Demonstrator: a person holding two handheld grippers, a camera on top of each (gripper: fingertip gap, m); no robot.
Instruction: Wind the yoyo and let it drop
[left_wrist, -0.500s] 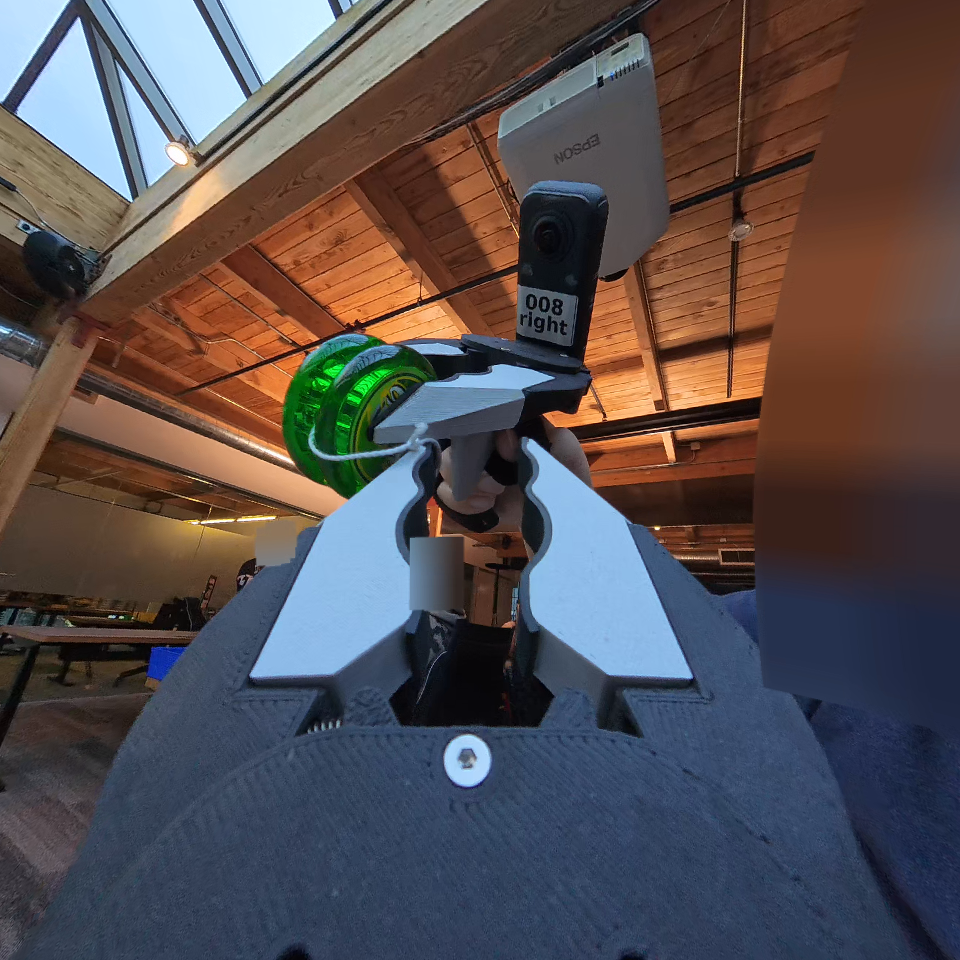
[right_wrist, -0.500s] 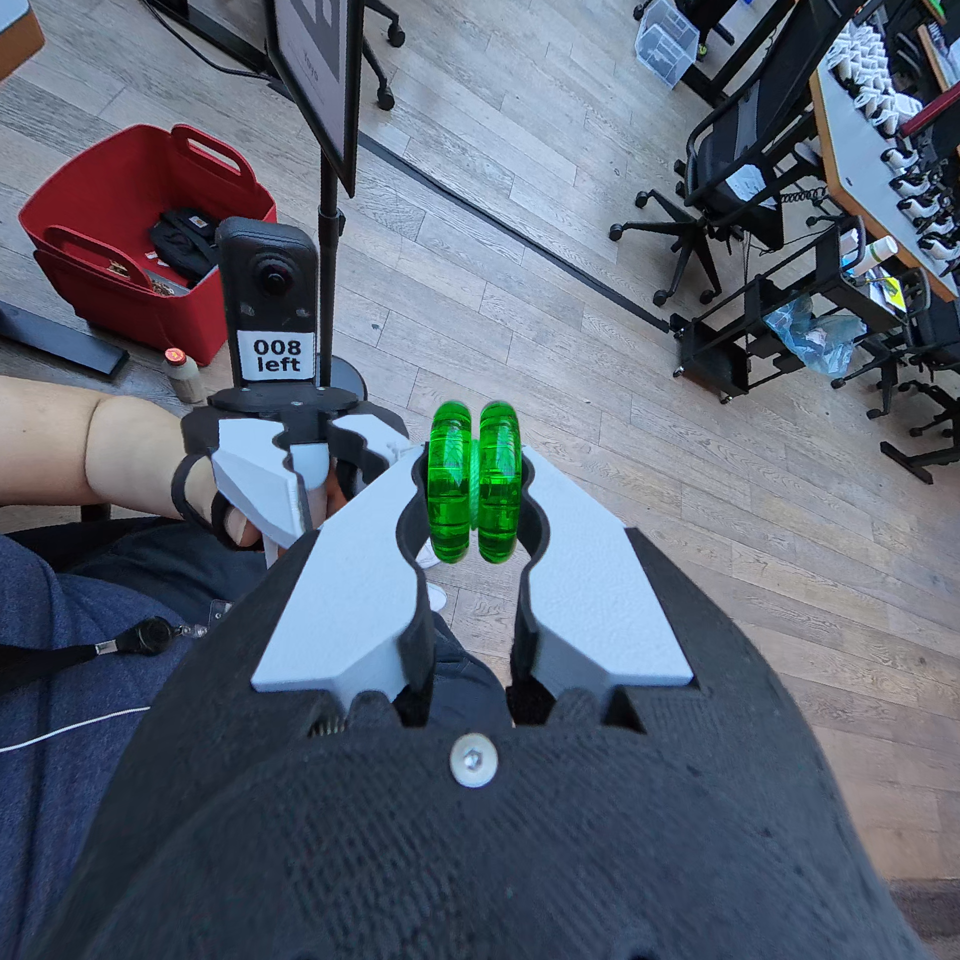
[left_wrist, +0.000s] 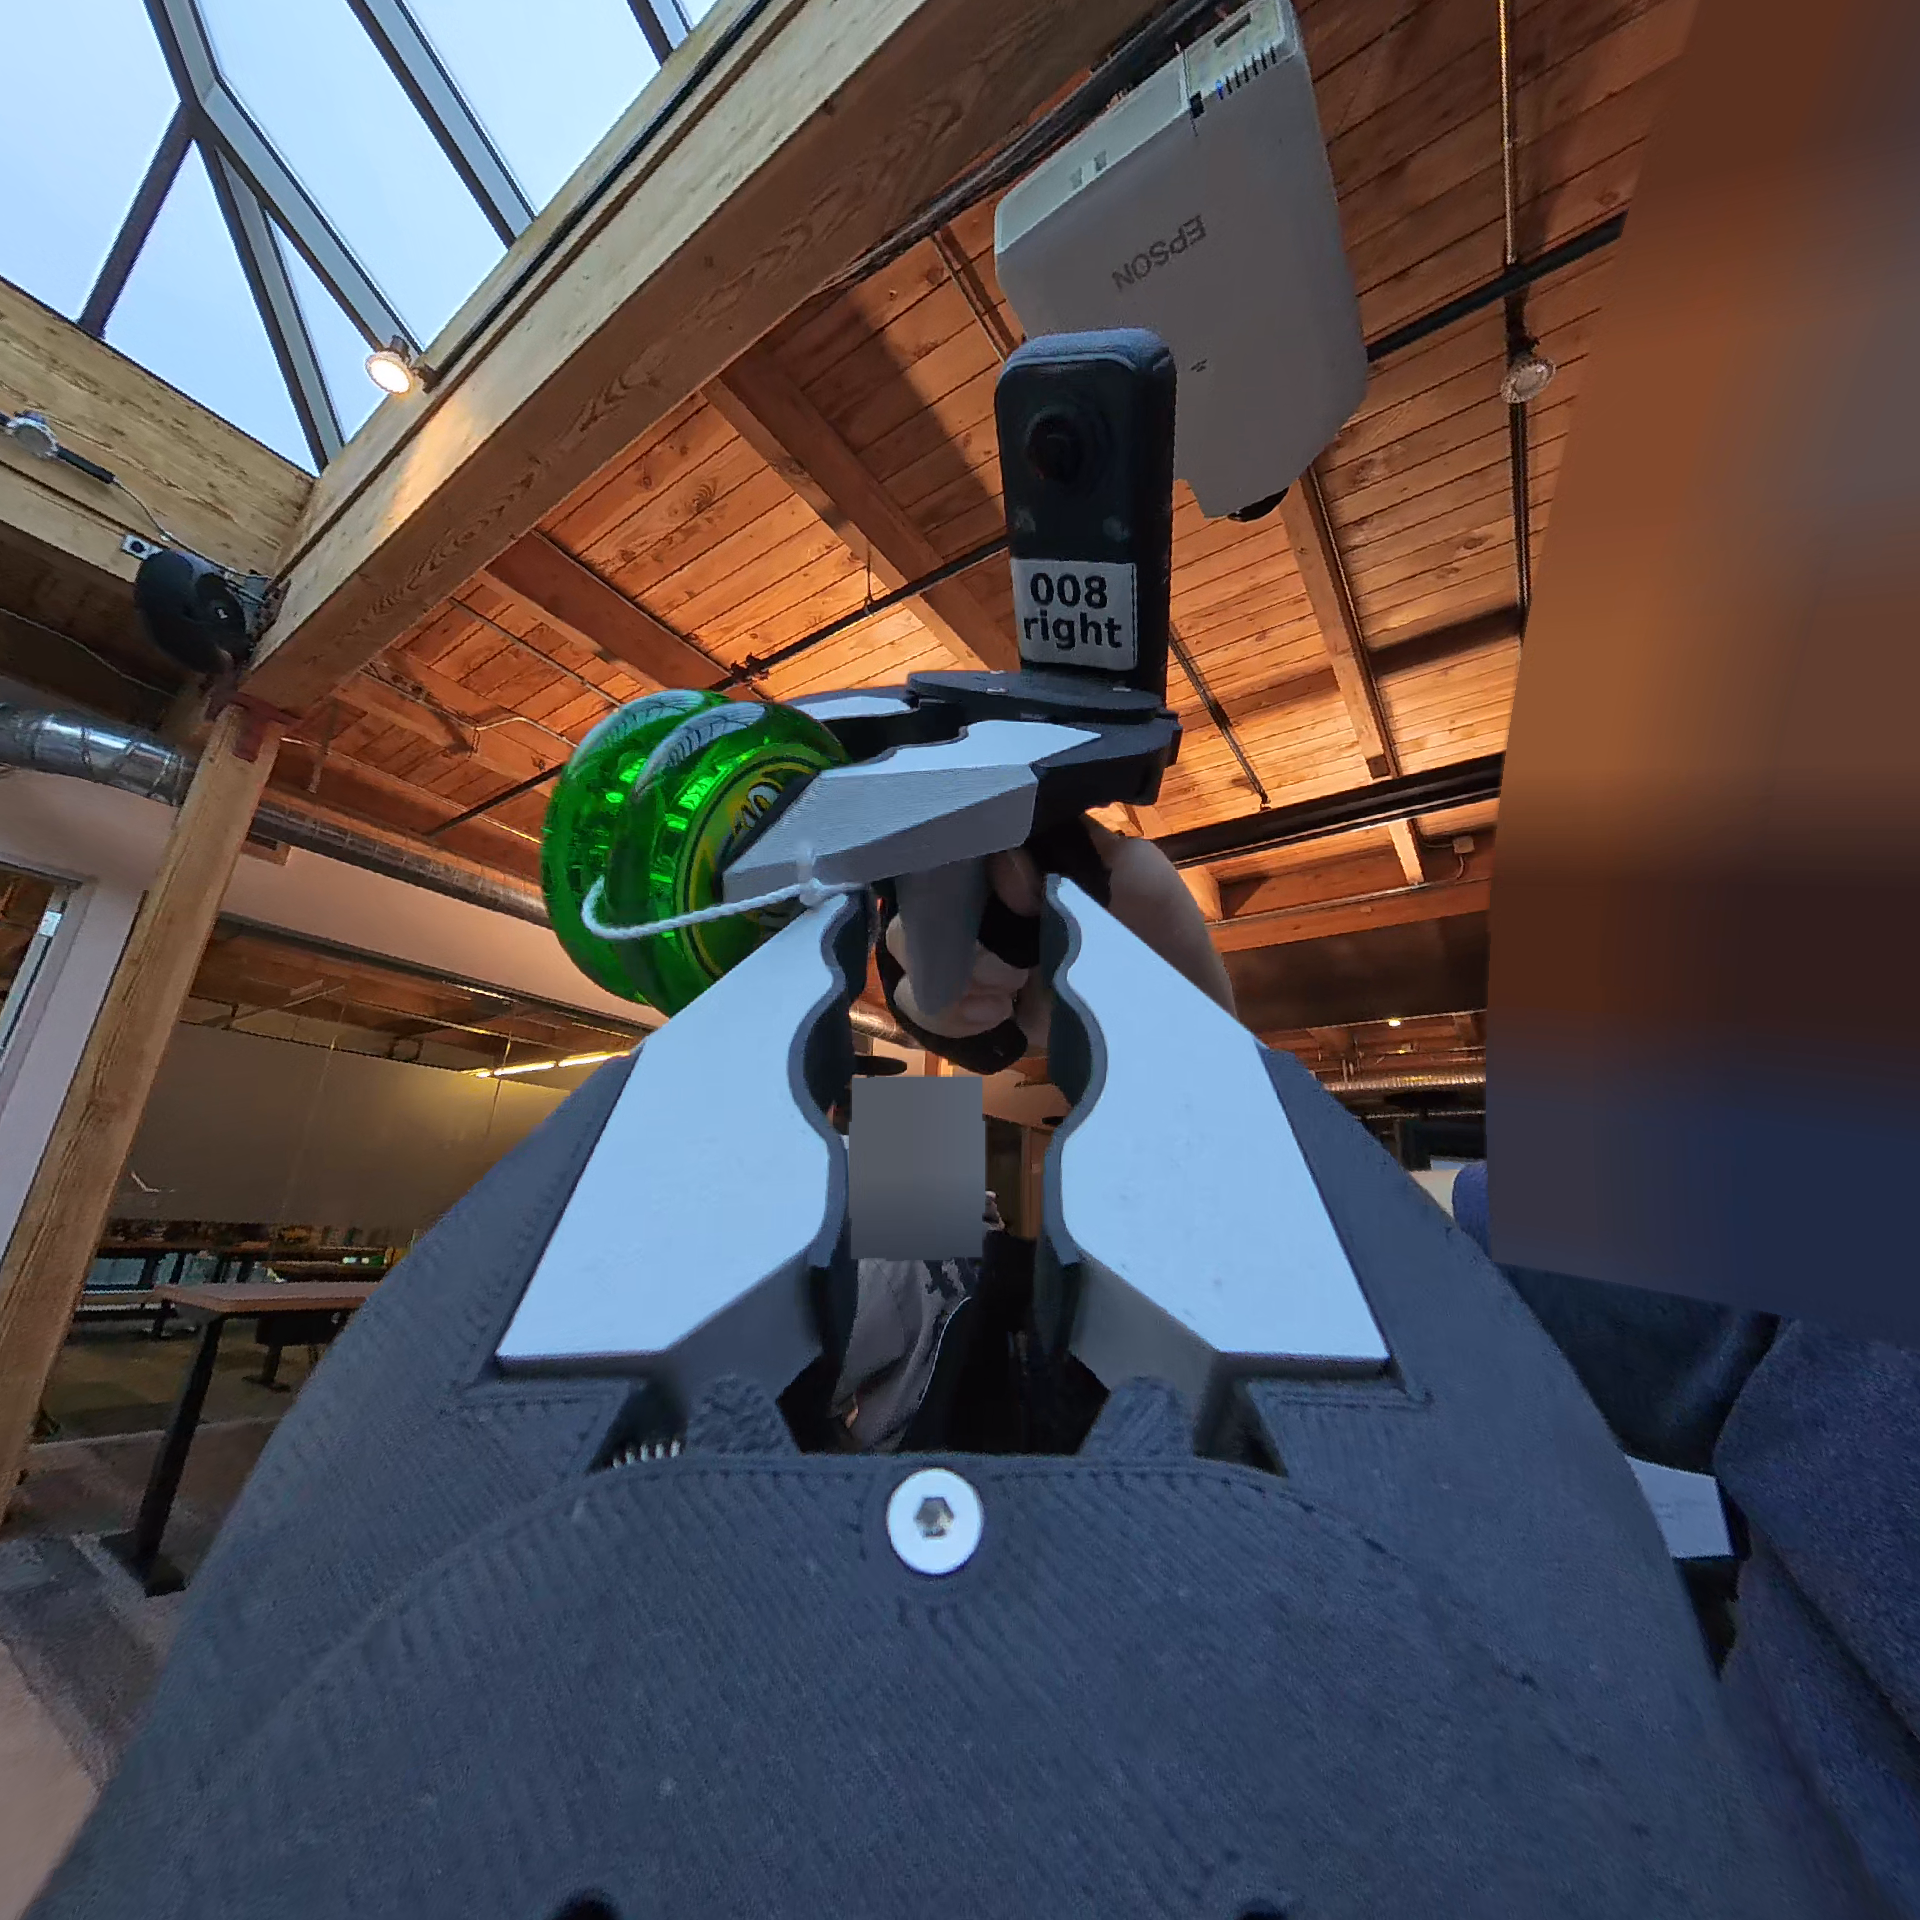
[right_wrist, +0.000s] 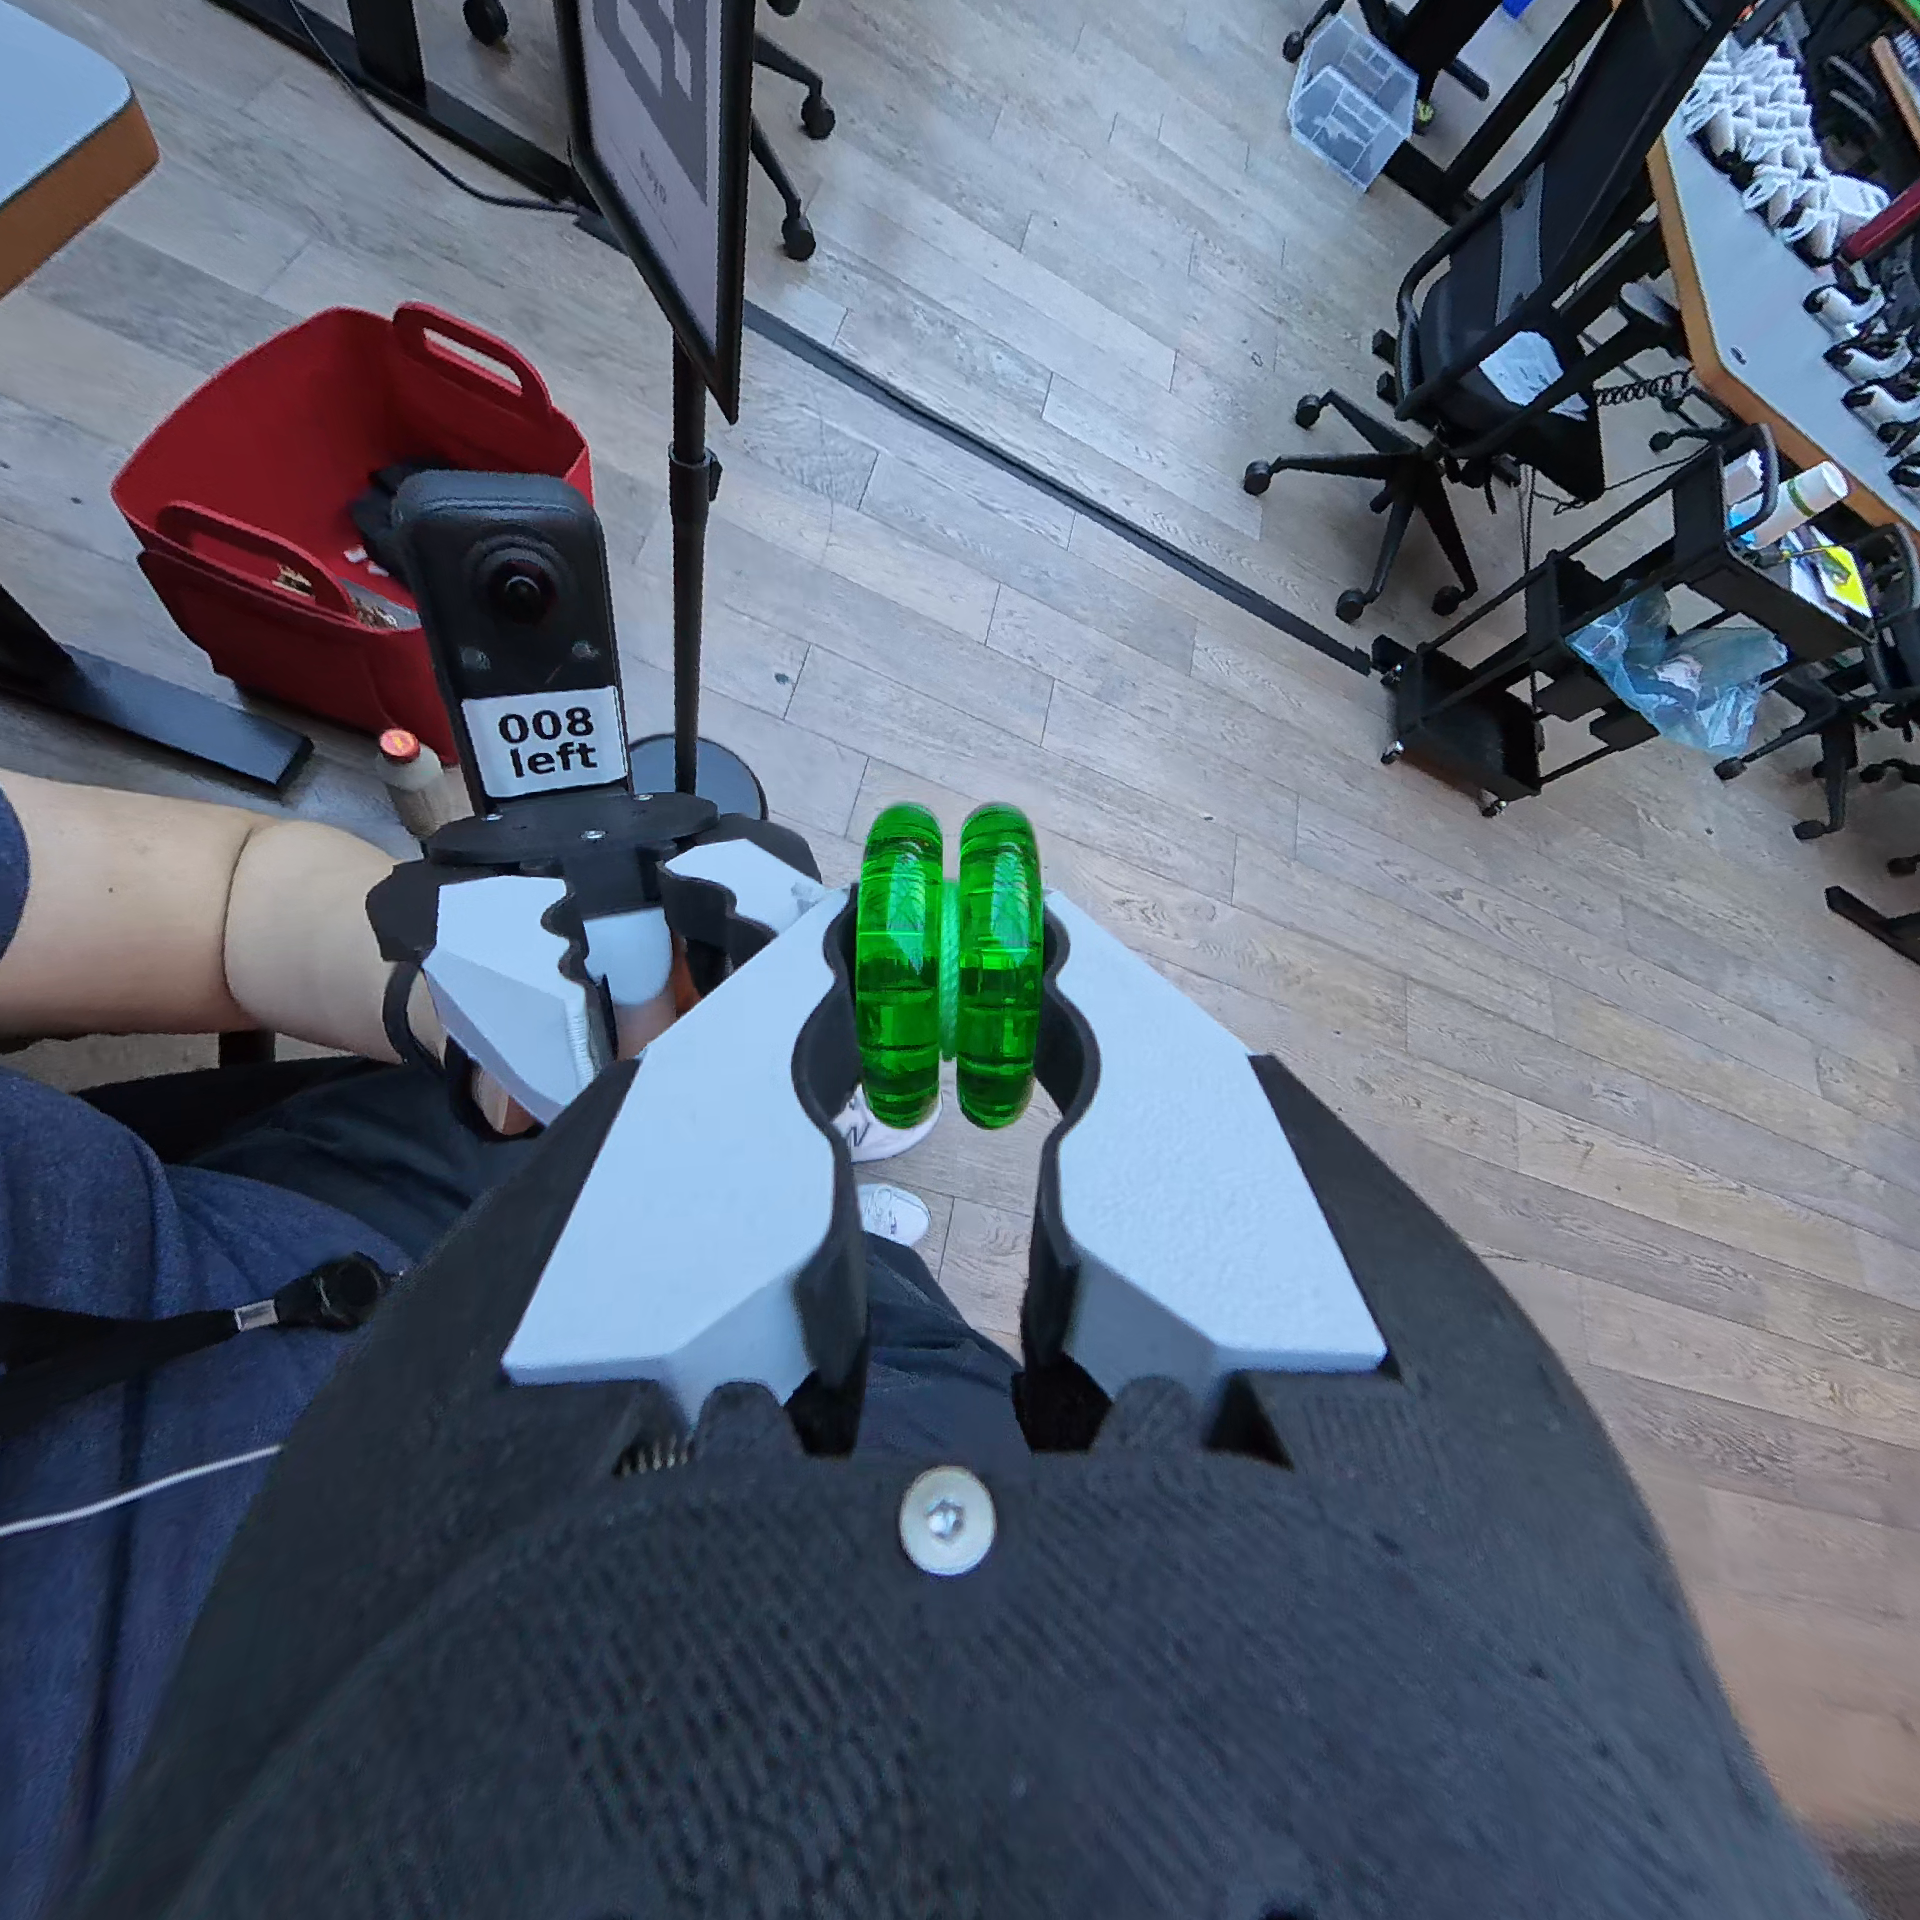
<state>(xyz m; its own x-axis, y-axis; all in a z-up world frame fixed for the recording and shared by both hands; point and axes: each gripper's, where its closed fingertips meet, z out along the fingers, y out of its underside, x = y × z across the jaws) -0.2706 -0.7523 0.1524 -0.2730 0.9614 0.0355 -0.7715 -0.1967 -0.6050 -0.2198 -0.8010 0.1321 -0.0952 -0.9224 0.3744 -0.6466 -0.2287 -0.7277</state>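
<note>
One yoyo (right_wrist: 948, 966), right gripper (right_wrist: 948, 935) clamped, red bin (right_wrist: 312, 499) behind

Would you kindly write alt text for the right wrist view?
The right claw grips a translucent green yoyo on edge above a wood-plank floor. The left claw sits just beside it, with a red bin beyond.

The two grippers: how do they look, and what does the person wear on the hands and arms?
Both are alike. The right gripper and left gripper each have a black, textured printed body with one silver hex screw, and two pale grey angular fingers with wavy black inner edges. Each carries an upright black camera bearing a white label. The hands wear black fingerless gloves; the forearm is bare, the clothing dark blue.
</note>
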